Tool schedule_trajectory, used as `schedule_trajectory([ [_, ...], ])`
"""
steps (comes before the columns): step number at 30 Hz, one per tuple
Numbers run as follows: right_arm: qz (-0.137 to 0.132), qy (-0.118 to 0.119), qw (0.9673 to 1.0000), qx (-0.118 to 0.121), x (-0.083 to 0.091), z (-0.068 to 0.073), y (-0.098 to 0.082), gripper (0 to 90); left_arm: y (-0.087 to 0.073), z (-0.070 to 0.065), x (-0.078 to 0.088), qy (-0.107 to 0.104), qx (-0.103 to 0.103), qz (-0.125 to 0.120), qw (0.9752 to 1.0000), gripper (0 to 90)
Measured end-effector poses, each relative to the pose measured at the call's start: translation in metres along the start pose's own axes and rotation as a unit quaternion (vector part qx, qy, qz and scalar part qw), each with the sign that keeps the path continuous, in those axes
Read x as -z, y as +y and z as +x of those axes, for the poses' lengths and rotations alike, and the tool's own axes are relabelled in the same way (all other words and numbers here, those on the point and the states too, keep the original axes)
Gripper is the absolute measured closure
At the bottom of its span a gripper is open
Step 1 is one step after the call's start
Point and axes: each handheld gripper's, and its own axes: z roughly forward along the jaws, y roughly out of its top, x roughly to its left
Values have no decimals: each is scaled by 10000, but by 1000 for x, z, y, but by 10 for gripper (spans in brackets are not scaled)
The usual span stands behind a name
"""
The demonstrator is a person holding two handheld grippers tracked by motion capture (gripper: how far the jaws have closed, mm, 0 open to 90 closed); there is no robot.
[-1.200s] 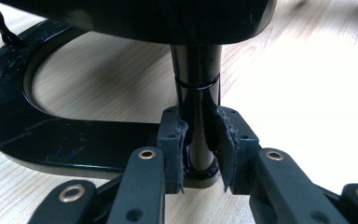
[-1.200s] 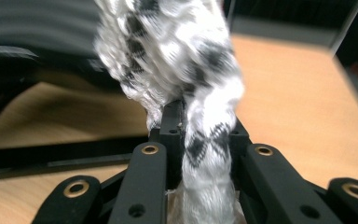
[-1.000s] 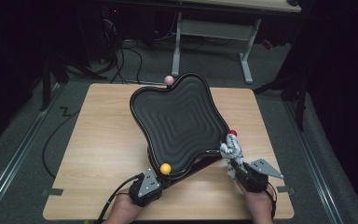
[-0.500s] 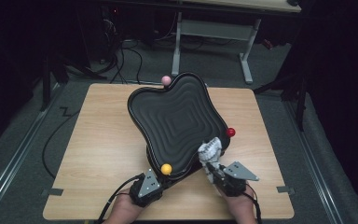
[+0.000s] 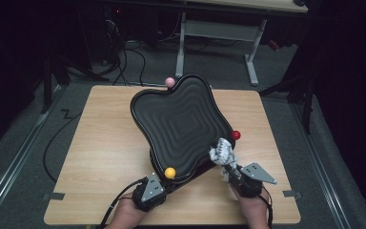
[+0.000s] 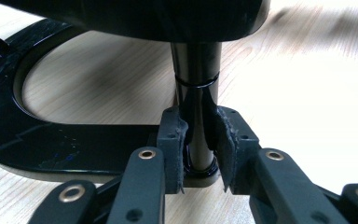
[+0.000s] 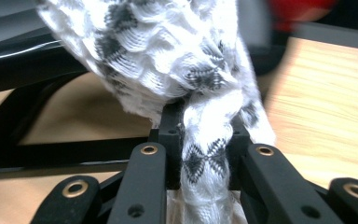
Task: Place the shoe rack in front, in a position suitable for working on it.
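A person stands at the near edge of a wooden table [image 5: 100, 157], a gripper in each hand. In the middle of the high view sits a black wavy-edged tray [image 5: 178, 124], ridged on top and raised on a stand. Coloured balls mark its corners: a pink ball [image 5: 170, 82] at the top, a red ball [image 5: 236, 135] at the right, a yellow ball [image 5: 170, 172] at the lower edge.

The left gripper [image 5: 148, 191], low and left of centre in that view, is clamped narrow around the stand's black post [image 6: 196, 88]; in the left gripper view the pads [image 6: 173, 140] press the post from both sides, just above the curved black base [image 6: 37, 149]. It looks to be steadying the piece.

The right gripper [image 5: 228, 167], lower right, pinches a bunched white patterned cloth [image 5: 221, 151]; the right gripper view shows the cloth [image 7: 205, 140] squeezed between the jaws. The wad sits at the tray's lower right rim, just below the red ball.

I judge that the wiping is only at the edge so far: most of the ridged surface is left to cover, and no dirt is visible to gauge progress.
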Motion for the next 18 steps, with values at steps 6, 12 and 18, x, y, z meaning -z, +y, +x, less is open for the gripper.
schedule_trajectory([
  [6, 24, 5, 10000, -85, -4, 1, -1, 764, 0, -1, 1, 1, -1, -2, 10000, 723],
  [12, 201, 663, 9970, 332, -20, 37, 0, 764, -1, -1, 1, -18, -10, -5, 10000, 722],
  [18, 296, 1176, 9906, 636, -18, 55, 0, 768, -1, -1, 1, -18, -11, -5, 10000, 722],
])
